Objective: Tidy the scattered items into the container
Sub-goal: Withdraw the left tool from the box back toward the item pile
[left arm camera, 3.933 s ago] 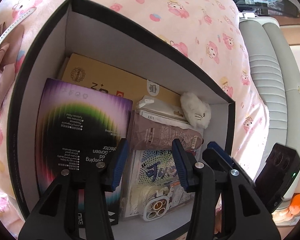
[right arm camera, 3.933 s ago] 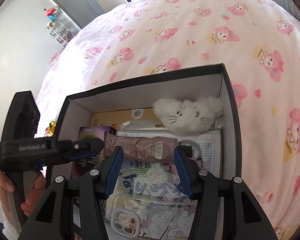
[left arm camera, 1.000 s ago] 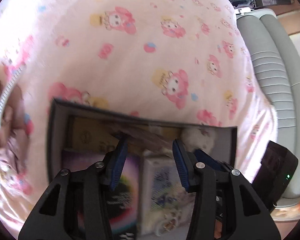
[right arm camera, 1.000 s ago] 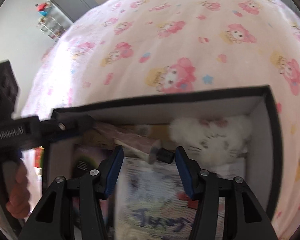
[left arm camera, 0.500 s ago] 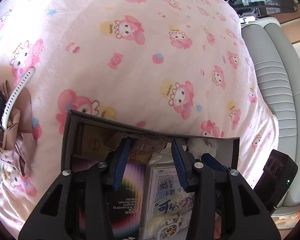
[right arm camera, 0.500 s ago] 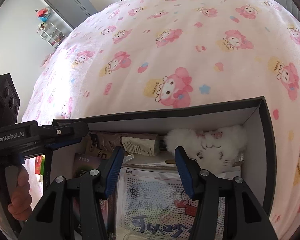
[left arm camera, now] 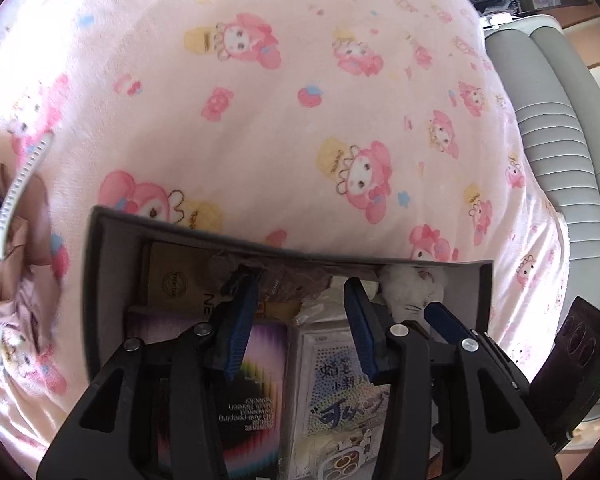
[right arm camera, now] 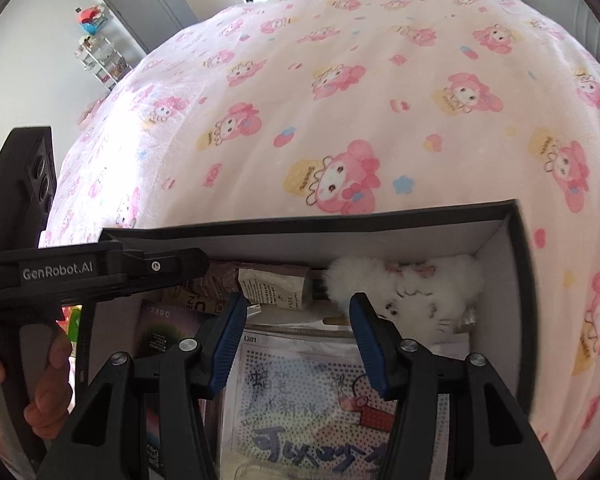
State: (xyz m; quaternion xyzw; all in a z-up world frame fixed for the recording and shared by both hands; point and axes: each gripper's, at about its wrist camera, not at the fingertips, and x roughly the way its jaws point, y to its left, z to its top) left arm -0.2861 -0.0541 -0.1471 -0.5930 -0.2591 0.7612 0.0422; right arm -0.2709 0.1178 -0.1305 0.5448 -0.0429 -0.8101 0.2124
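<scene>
Hovering over box (right arm camera: 512, 240): left tool (left arm camera: 300, 308), right tool (right arm camera: 296, 320) both released, empty; folded umbrella (right arm camera: 260, 280) just beyond tips.

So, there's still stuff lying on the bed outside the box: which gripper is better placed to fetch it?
Probably the left gripper. Its view shows the pinkish fabric item with a white band on the blanket just beyond the box on that side, and nothing sits between its fingers. The right gripper faces only the box contents.
</scene>
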